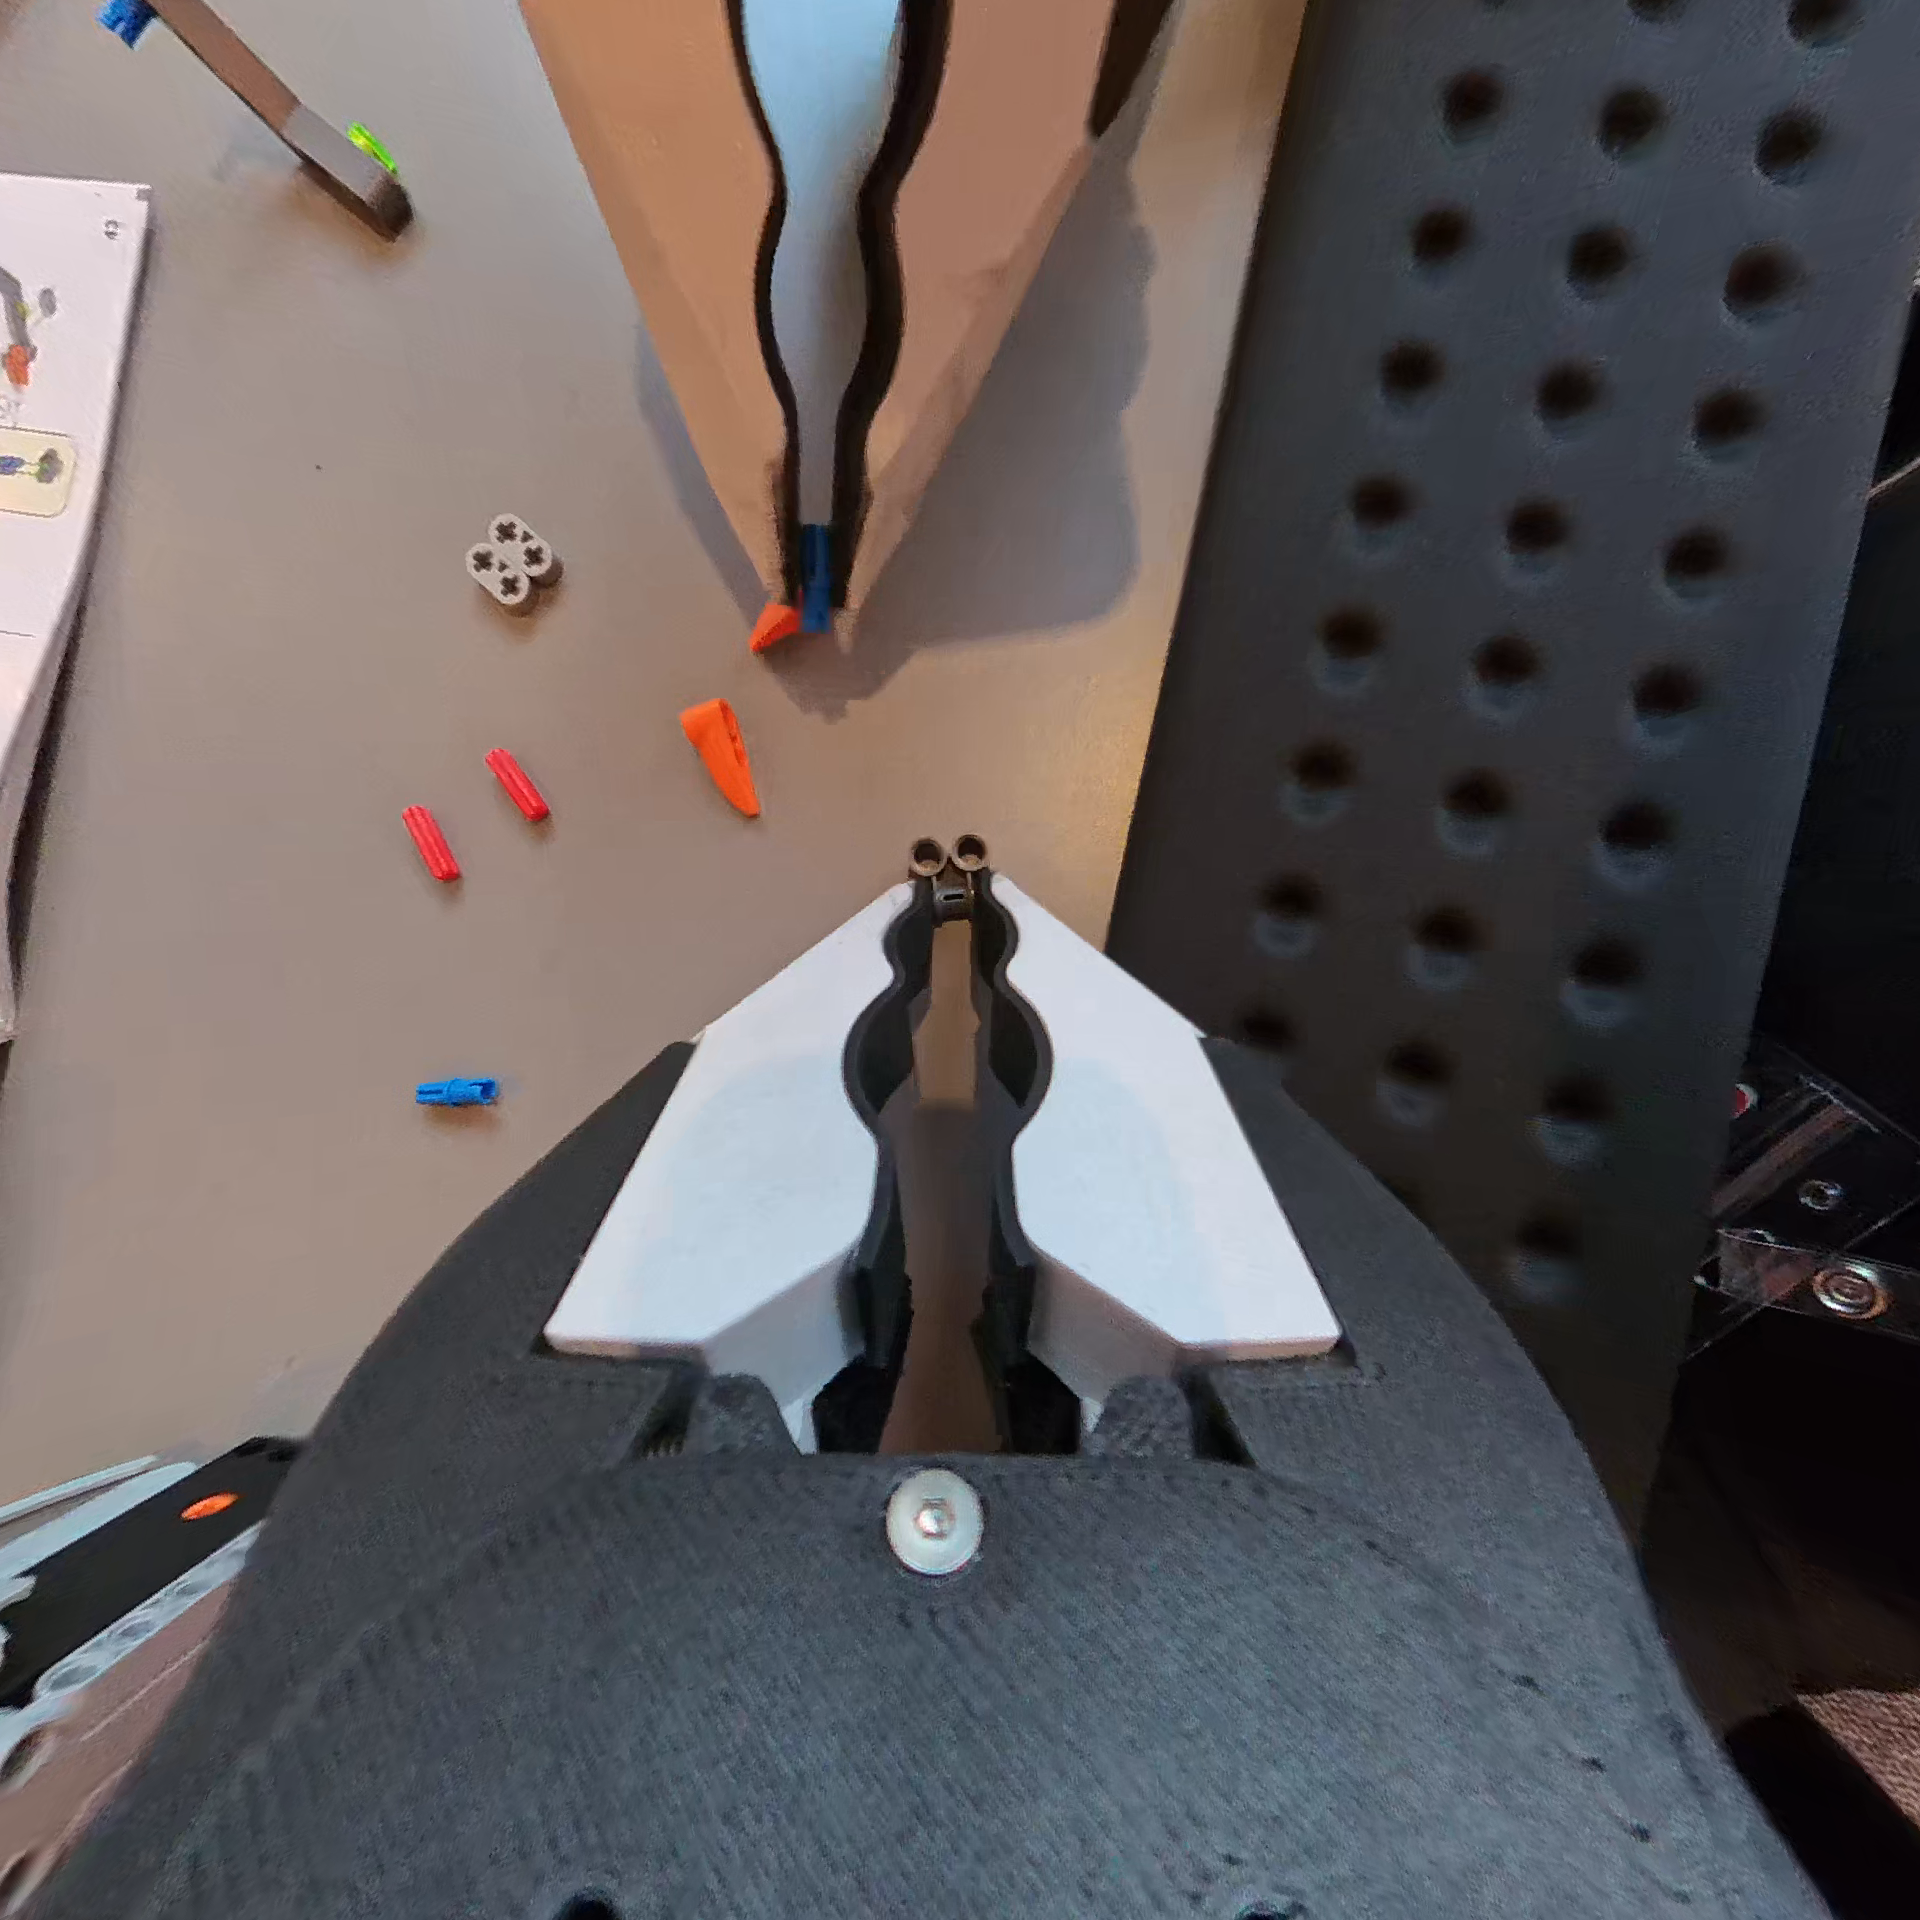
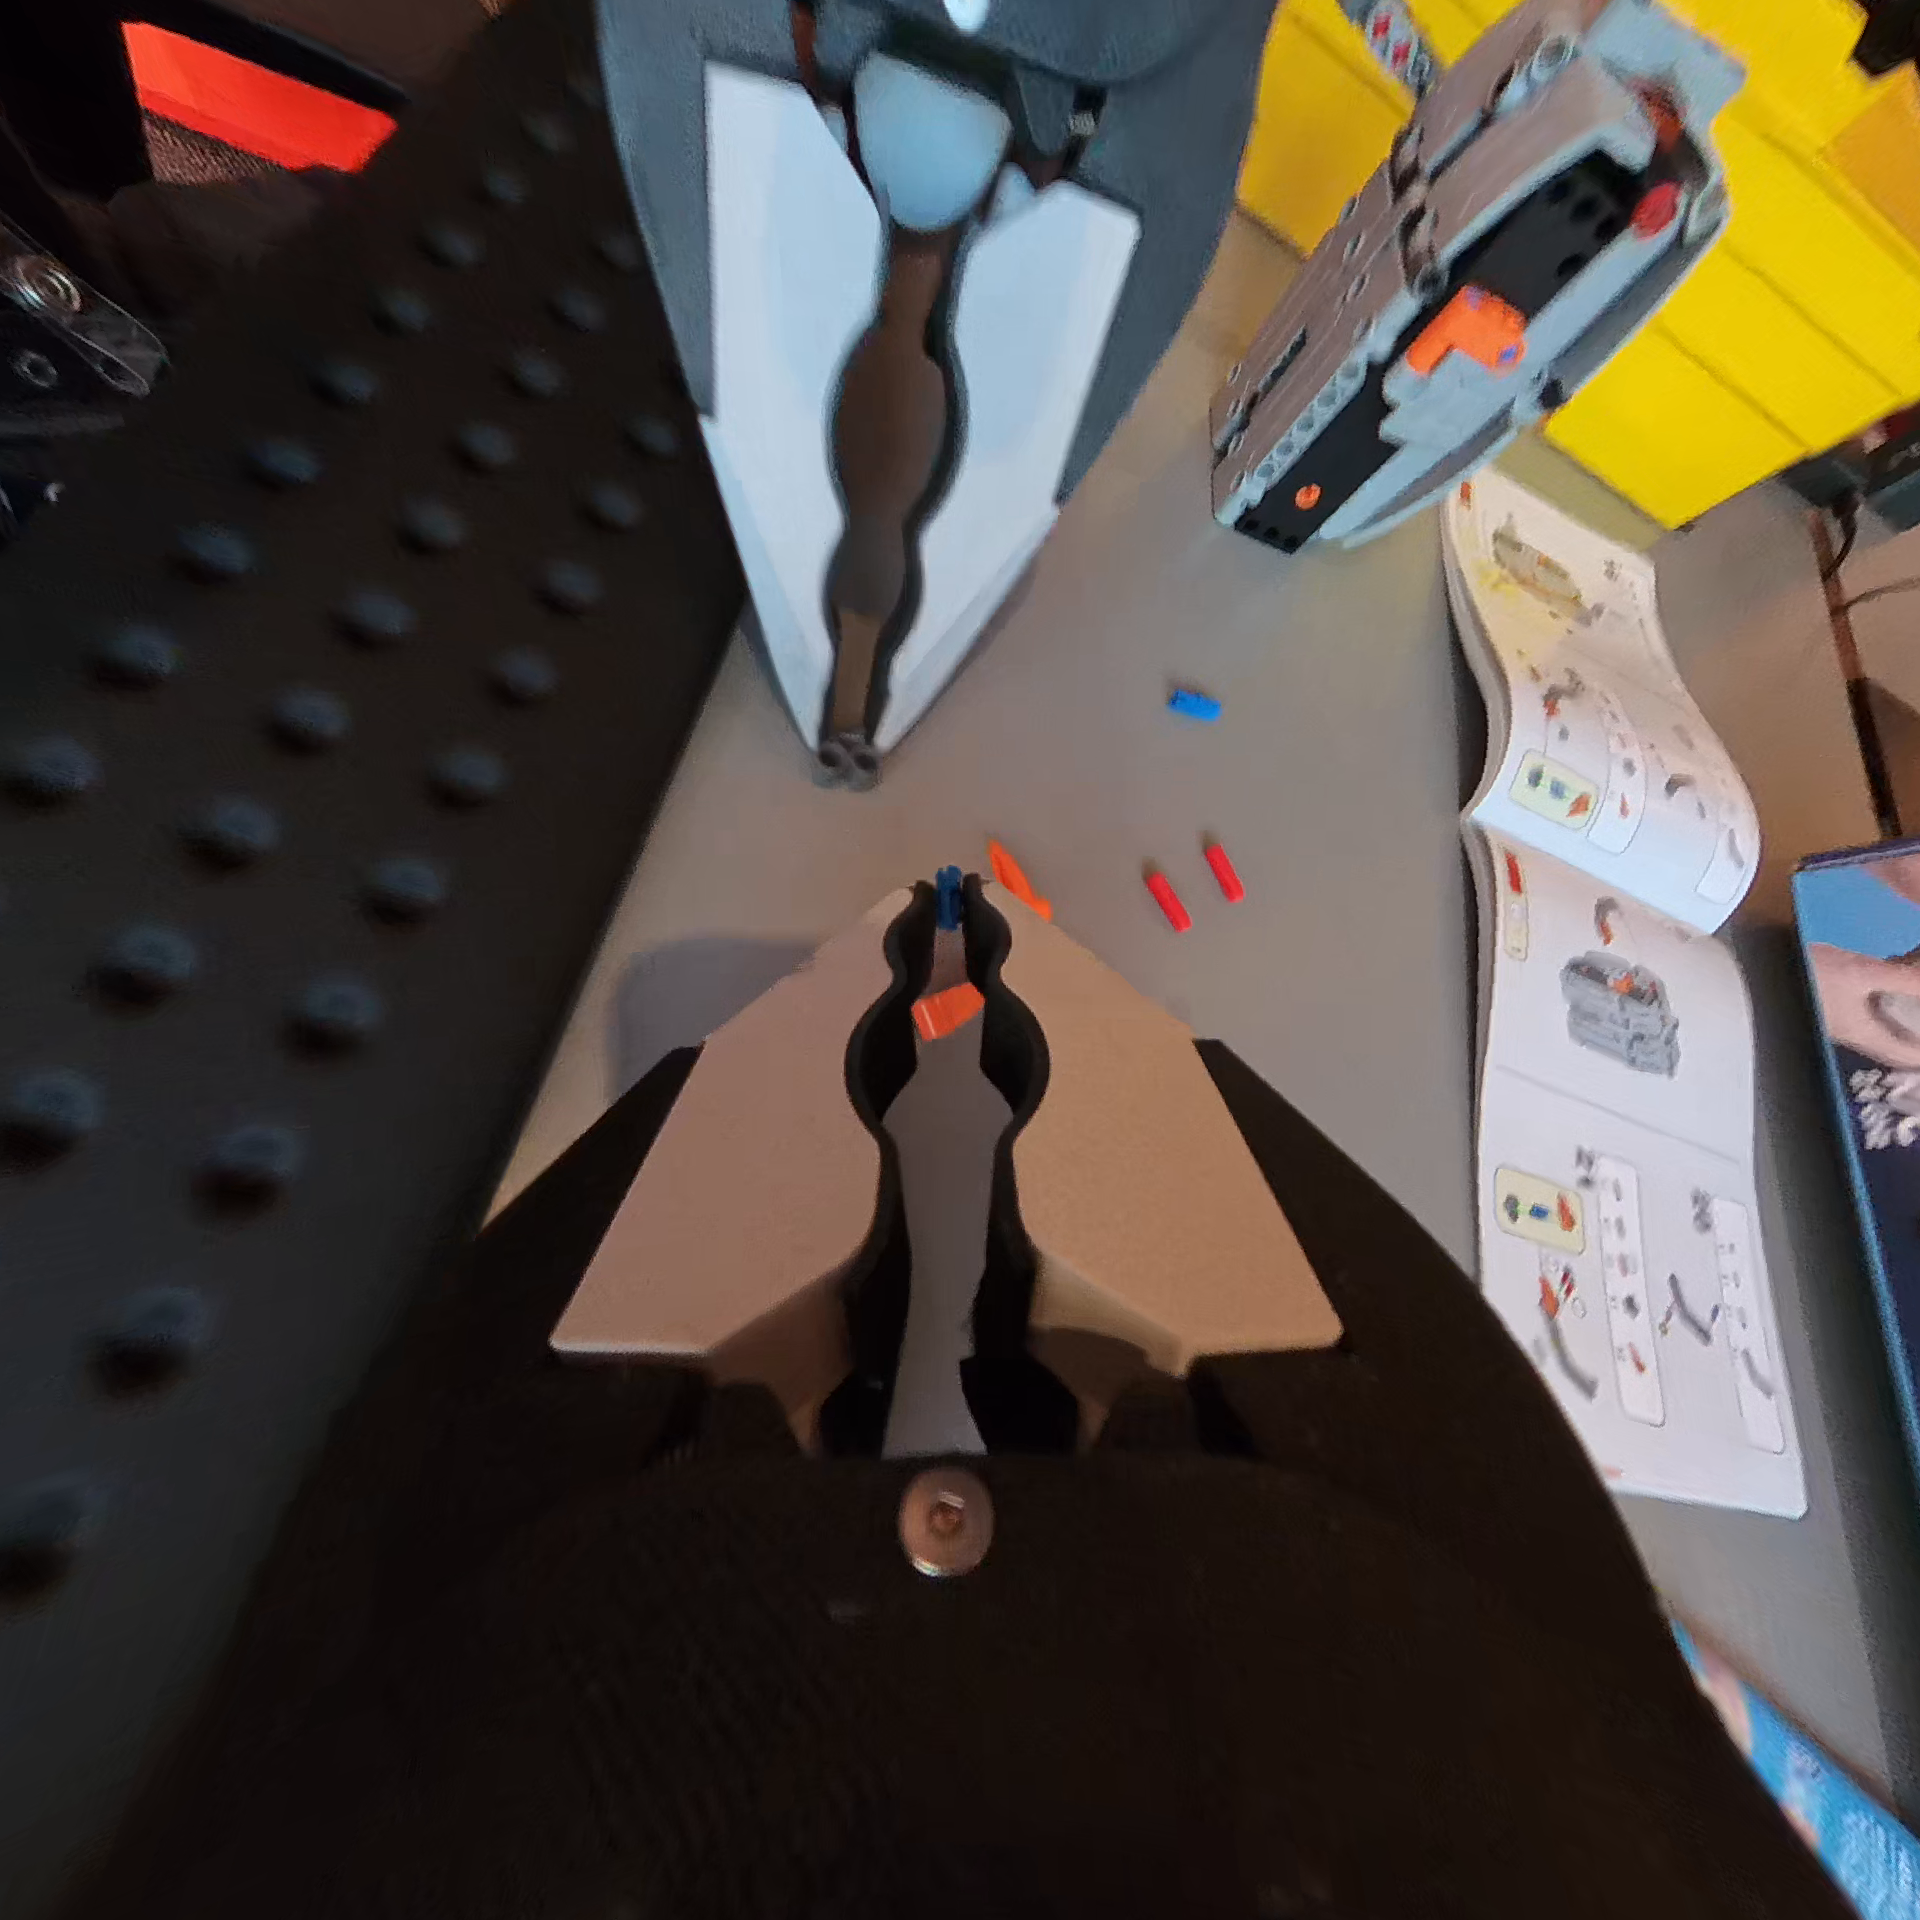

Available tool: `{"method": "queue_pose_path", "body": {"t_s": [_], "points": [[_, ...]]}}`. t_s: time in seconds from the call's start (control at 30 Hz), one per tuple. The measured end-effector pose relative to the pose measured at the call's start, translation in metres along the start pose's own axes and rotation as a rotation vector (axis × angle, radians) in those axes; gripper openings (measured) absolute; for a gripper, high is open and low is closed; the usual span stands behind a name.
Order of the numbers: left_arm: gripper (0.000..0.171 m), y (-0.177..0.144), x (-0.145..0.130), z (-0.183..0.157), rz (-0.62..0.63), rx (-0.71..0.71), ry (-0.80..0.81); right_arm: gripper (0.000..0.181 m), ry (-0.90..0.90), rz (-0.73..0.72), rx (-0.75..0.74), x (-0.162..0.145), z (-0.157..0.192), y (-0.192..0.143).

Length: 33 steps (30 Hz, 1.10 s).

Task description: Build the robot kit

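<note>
Pin (image 2: 948, 900) half-hidden in right claw (image 2: 948, 891)

Blue pin (image 2: 948, 900), red pegs (image 1: 516, 784)

Warm indoor light, moderately bright. Left wrist view sharp; soft shadow under far gripper (image 1: 816, 582) on table (image 1: 312, 644). Right wrist view darker, motion-blurred, far model (image 2: 1455, 291) smeared. Wide-angle bending at edges in both views.

Grey tabletop (image 1: 312, 665) beside a perforated black chair back (image 1: 1538, 582).
</note>
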<state>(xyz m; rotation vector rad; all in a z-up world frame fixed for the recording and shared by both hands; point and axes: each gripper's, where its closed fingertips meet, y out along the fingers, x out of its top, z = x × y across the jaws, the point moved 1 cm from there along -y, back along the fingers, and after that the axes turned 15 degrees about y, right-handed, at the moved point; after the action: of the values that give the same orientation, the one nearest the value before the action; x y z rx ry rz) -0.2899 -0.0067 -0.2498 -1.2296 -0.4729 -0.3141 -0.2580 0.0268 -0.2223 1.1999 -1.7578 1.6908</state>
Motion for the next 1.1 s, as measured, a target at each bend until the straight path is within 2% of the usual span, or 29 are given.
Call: {"method": "queue_pose_path", "body": {"t_s": [0.13,0.3,0.4,0.63,0.93,1.1], "points": [[0.006,-0.012,0.004,0.013,0.080,0.113,0.097,0.004,-0.142,-0.080,-0.076,0.025,0.008,-0.003],[0.006,-0.030,0.014,0.032,0.158,0.208,0.174,0.004,-0.278,-0.097,-0.231,0.041,0.008,-0.005],[0.006,-0.030,0.011,0.035,0.214,0.196,0.174,0.004,-0.298,-0.046,-0.309,0.035,-0.002,-0.002],[0.006,-0.033,0.023,0.040,0.253,0.187,0.161,0.004,-0.339,-0.019,-0.379,0.036,-0.005,0.002],[0.006,-0.027,0.022,0.038,0.318,0.140,0.164,0.005,-0.462,0.100,-0.440,0.029,-0.002,0.008],[0.006,-0.020,0.018,0.036,0.307,0.079,0.093,0.005,-0.486,0.165,-0.435,0.022,0.001,0.013]]}}
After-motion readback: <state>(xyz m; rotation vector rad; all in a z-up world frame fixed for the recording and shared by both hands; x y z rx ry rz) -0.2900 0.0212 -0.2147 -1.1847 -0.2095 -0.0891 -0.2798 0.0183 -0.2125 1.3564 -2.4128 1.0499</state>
